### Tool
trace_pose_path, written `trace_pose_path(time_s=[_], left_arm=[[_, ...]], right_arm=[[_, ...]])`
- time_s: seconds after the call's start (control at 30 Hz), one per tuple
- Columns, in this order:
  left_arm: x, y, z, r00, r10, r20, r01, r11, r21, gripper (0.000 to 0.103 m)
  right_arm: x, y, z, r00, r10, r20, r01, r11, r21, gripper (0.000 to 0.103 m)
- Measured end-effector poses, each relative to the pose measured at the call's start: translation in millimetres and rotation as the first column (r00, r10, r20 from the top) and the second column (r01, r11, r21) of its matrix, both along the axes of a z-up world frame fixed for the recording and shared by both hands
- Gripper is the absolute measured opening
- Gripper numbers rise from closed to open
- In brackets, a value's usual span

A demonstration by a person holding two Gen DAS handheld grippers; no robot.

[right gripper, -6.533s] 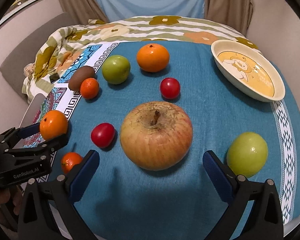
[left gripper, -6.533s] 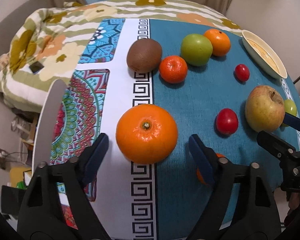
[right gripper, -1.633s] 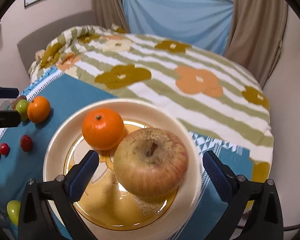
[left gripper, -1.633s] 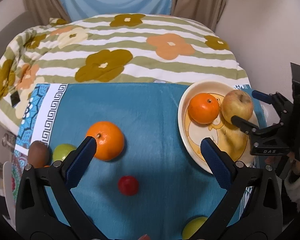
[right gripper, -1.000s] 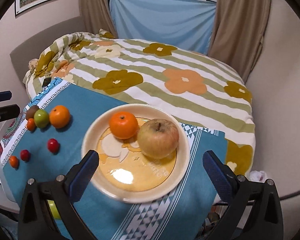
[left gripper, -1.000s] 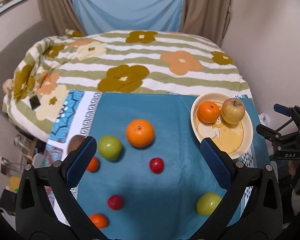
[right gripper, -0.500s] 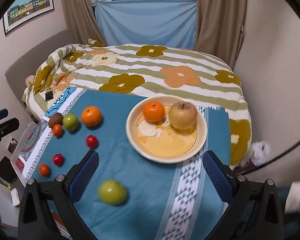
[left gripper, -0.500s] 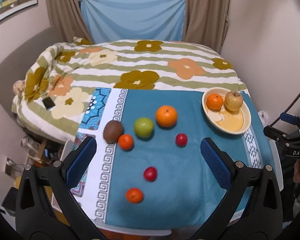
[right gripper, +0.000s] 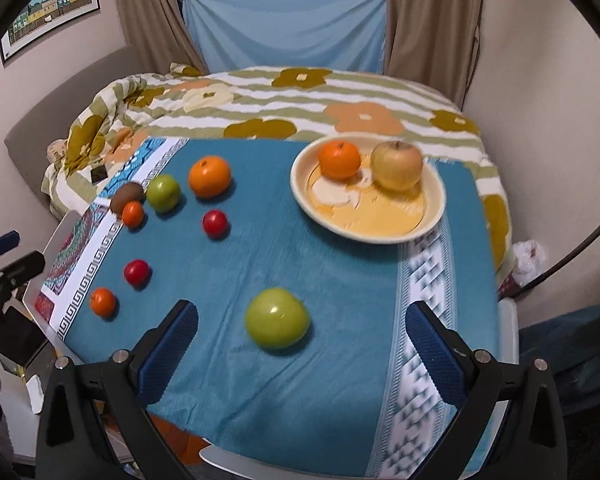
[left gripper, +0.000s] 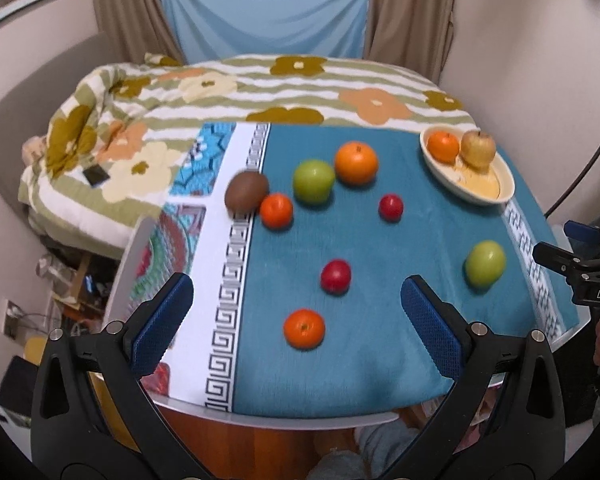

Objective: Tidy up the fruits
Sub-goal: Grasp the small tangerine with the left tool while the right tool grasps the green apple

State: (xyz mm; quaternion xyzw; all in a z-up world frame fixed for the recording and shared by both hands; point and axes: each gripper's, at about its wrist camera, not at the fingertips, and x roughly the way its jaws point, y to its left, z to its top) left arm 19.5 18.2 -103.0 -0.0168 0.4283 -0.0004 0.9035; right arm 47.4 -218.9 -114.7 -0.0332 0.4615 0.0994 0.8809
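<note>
Pulled back from bowl [right gripper: 430, 216] since 1.6 s ago; left gripper [left gripper: 296, 310] and right gripper [right gripper: 302, 338] both spread wide, empty. Orange [right gripper: 339, 159] and apple [right gripper: 397, 170], stem up, in bowl; green apple [right gripper: 277, 323] loose on cloth [right gripper: 340, 300].

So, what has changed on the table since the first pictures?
The big orange and the yellow-red apple went from the cloth into the bowl. Both grippers, left and right, released them and pulled back, open. The other fruits stayed in place.
</note>
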Motion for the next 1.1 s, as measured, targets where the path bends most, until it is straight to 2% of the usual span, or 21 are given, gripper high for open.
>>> trace_pose_path(time_s=[0.17, 0.27, 0.53, 0.63, 0.73, 0.8, 0.9, 0.97, 1.1], left_arm=[[-1.5, -0.4, -37.3, 0.999, 0.017, -0.042, -0.018, 1.000, -0.020, 0.103], [-0.8, -3.7, -55.4, 0.998, 0.031, -0.046, -0.032, 0.999, -0.003, 0.102], [2.4, -11.2, -92.4, 0.996, 0.045, -0.081, -0.042, 0.999, 0.034, 0.075], [3.4, -12.8, -99.6, 0.994, 0.047, -0.096, -0.044, 0.998, 0.037, 0.066], [4.9, -13.7, -102.6, 0.993, 0.052, -0.102, -0.048, 0.998, 0.040, 0.062], [5.6, -12.6, -104.0, 0.993, 0.056, -0.106, -0.052, 0.998, 0.036, 0.055], [8.0, -11.7, -105.8, 0.991, 0.061, -0.115, -0.058, 0.998, 0.033, 0.052], [10.2, -11.0, -107.3, 0.991, 0.063, -0.119, -0.060, 0.998, 0.025, 0.044], [11.5, -12.7, -107.0, 0.991, 0.066, -0.121, -0.063, 0.998, 0.027, 0.042]], right_arm=[[1.2, 8.9, -26.1, 0.999, 0.012, -0.044, -0.011, 1.000, 0.026, 0.103], [1.8, 14.4, -38.7, 0.998, 0.022, -0.051, -0.021, 0.999, 0.029, 0.103], [6.6, 21.2, -63.6, 0.996, 0.050, -0.072, -0.049, 0.999, 0.014, 0.103], [10.1, 19.7, -68.8, 0.996, 0.049, -0.081, -0.048, 0.999, 0.016, 0.103], [13.7, 19.0, -72.3, 0.995, 0.043, -0.089, -0.042, 0.999, 0.017, 0.103], [15.6, 18.3, -74.3, 0.995, 0.041, -0.092, -0.039, 0.999, 0.022, 0.103], [17.9, 19.4, -76.9, 0.995, 0.039, -0.093, -0.038, 0.999, 0.015, 0.103], [18.4, 19.9, -78.3, 0.995, 0.040, -0.094, -0.040, 0.999, 0.006, 0.103], [21.5, 21.5, -81.4, 0.994, 0.042, -0.101, -0.043, 0.999, -0.007, 0.097]])
